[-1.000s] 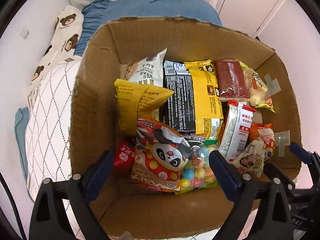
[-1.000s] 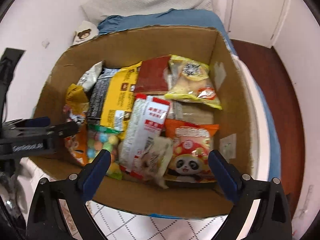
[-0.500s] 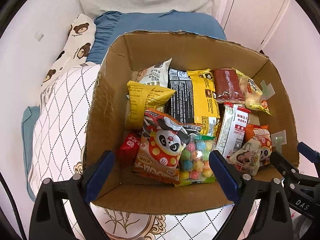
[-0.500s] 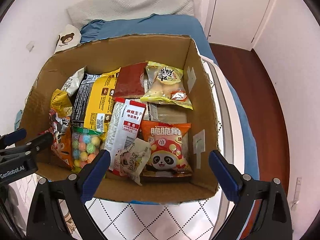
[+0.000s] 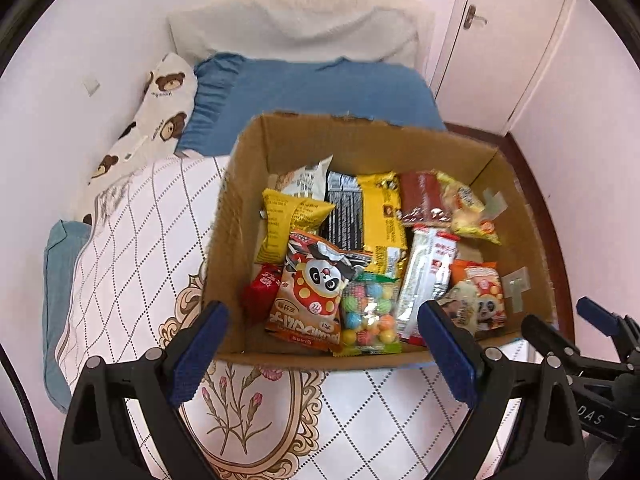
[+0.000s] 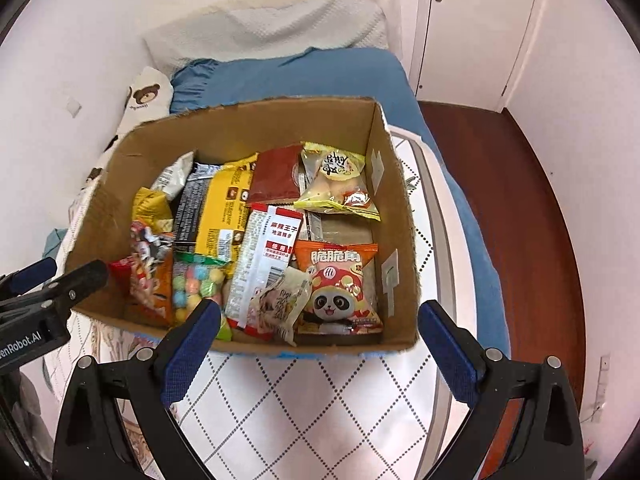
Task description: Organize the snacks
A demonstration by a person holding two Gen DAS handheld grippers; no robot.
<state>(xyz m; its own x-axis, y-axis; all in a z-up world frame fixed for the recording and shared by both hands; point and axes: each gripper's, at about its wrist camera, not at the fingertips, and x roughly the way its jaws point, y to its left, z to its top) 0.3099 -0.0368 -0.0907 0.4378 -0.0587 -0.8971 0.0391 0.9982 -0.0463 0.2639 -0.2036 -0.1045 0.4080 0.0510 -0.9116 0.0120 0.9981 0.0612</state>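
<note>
An open cardboard box (image 5: pixel 228 248) (image 6: pixel 396 216) sits on a patterned quilt and holds several snack packets: a panda packet (image 5: pixel 316 292), a bag of coloured candy balls (image 5: pixel 370 316), a yellow packet (image 5: pixel 288 220), a black and yellow bar (image 5: pixel 364 220), a white and red packet (image 6: pixel 266 260) and an orange panda packet (image 6: pixel 340 288). My left gripper (image 5: pixel 322 344) is open and empty above the box's near edge. My right gripper (image 6: pixel 318 340) is open and empty above the near right part of the box.
The box rests on a bed with a white diamond-patterned quilt (image 5: pixel 132 248), a blue pillow (image 5: pixel 320 92) and a bear-print pillow (image 5: pixel 160 112) behind. A white door (image 6: pixel 472 28) and dark wooden floor (image 6: pixel 516 200) lie to the right.
Both grippers have pulled back and up from the box, so it looks smaller and more of the bed shows. Both stay open and empty. The snacks have not moved.
</note>
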